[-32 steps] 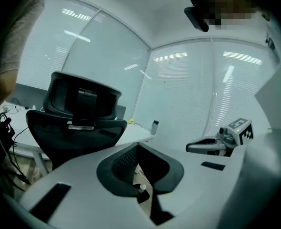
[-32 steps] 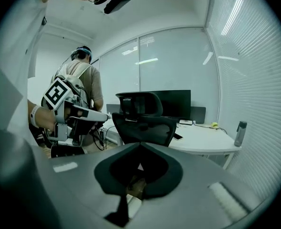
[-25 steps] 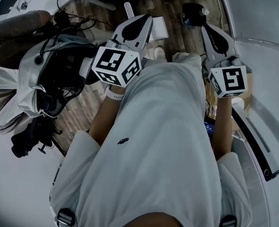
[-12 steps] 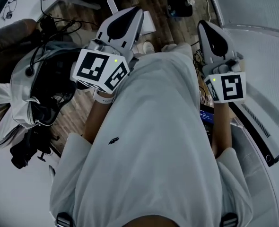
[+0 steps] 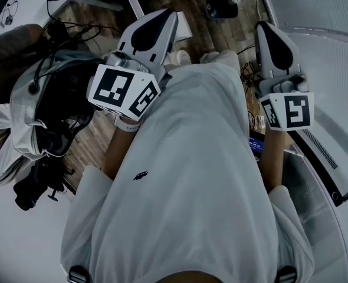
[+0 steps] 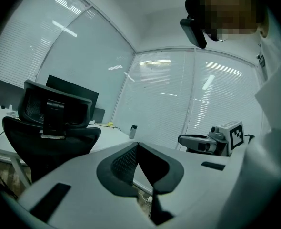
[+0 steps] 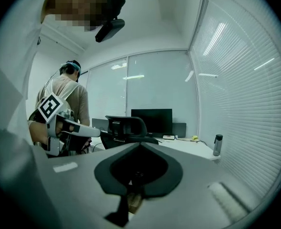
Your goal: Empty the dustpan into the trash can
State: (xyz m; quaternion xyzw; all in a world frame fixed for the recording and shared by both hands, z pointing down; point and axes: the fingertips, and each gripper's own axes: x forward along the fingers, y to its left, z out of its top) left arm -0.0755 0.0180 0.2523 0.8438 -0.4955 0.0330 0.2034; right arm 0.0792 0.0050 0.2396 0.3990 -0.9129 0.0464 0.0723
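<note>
**A:** Dustpan, where is it?

**B:** It shows in no view, and I can't identify a trash can either. That makes none of each in sight.

**A:** Jaws?

**B:** The left gripper (image 6: 139,145) has its jaws closed together with nothing between them. The right gripper (image 7: 140,145) is the same, pads met and empty. Both point roughly level.

**A:** Step in hand?

**B:** Not settled. Empty grippers with the dustpan out of sight fit a pan not yet fetched. They also fit one already tipped out and set down.

**A:** Technique note, then?

**B:** Only what suits both cases, in my judgement. Carry the closed jaws clear of the office chair (image 6: 50,128), which is ahead and left of the left tips. Also get the pan and can into view before committing to anything.

**A:** Counts?

**B:**
- Two grippers, each with one marker cube.
- One chair.
- One monitor (image 6: 83,93), behind the chair.
- One bottle (image 6: 133,131), just left of the left jaw tips and far beyond them.
- One other person (image 7: 69,97), left of the right jaws.
- One grey bag (image 5: 50,111), below and left of the left gripper.
</note>
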